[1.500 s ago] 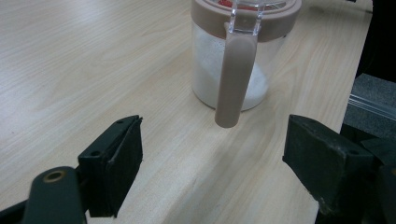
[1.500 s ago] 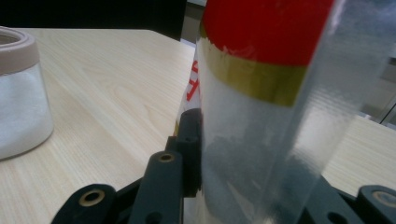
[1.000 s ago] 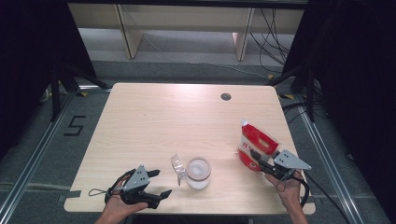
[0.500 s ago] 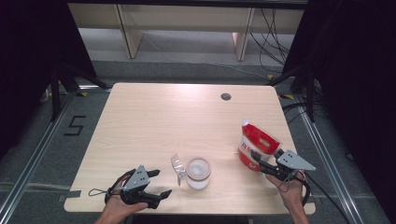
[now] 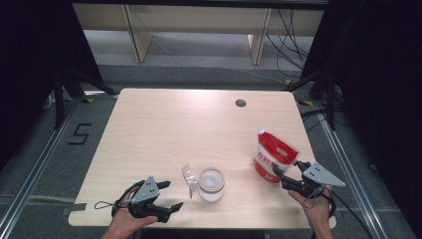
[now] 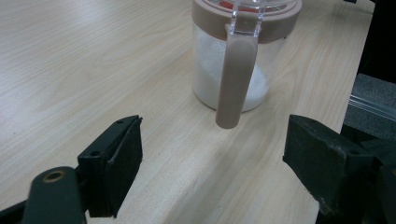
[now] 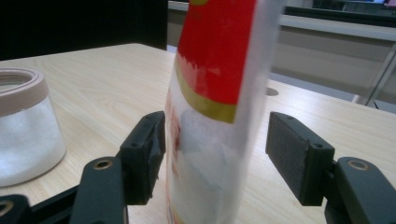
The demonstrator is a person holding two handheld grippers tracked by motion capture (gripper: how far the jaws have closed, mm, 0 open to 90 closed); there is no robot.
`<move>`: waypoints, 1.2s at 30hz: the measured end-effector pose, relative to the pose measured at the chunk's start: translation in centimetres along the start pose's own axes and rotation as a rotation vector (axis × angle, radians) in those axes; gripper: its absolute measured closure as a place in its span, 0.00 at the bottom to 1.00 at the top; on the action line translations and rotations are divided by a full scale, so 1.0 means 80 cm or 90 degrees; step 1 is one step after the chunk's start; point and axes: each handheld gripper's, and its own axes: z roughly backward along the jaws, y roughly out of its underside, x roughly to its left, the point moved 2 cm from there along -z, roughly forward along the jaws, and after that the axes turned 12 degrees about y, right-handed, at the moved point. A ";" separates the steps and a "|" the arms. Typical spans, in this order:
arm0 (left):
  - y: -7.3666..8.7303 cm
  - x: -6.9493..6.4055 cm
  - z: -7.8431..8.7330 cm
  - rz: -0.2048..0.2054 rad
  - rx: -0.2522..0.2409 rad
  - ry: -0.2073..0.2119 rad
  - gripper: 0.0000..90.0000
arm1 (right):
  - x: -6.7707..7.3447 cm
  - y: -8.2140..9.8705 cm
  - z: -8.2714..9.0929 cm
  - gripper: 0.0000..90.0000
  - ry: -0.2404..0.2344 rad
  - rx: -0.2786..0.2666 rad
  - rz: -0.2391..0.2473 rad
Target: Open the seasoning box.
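Standing upright betw. the right gripper point(image 7: 215, 154)'s just-opening jaws: red-and-white plastic pouch point(image 7: 217, 93), right pad clear; left gripper point(image 6: 212, 163) wide, empty, farther.

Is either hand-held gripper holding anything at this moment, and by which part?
Nothing is held. The right hand-held gripper has just been opening around the standing red pouch; the left hand-held gripper is open, short of the jar.

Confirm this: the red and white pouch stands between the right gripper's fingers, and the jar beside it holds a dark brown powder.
Not quite. The jar holds a white powder, not dark brown; the left gripper view shows it through the clear wall. The rest holds: the red and white pouch stands between the right gripper's fingers.
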 end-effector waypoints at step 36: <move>-0.003 -0.001 0.003 0.005 -0.018 -0.005 0.21 | 0.030 0.002 0.076 0.32 0.051 0.058 -0.021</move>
